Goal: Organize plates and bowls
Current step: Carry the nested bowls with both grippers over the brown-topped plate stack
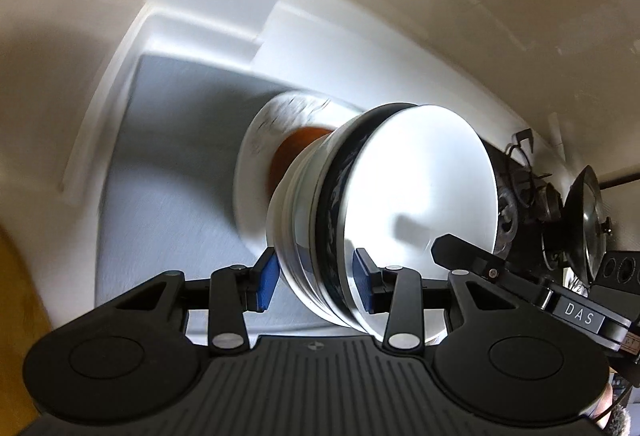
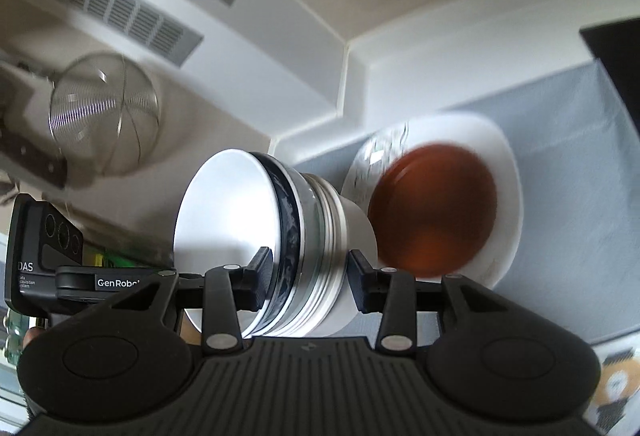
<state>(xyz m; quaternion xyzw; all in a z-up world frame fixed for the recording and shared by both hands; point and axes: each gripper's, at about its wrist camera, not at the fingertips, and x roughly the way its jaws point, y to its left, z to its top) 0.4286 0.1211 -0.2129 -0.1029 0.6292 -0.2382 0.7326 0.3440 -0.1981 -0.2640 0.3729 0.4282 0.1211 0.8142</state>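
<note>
A: Both sets of jaws clamp the stack of nested bowls (image 1: 360,220), the left gripper (image 1: 314,280) and the right gripper (image 2: 308,278) on opposite rims, above and beside the white plate (image 2: 506,172)

B: Keep both grips level and move together; the amber bowl (image 2: 432,208) sits on that plate

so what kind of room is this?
Most likely a home kitchen: a stack of nested bowls, a wire mesh strainer hanging on the wall, and a gas stove burner beside a glass pot lid.
</note>
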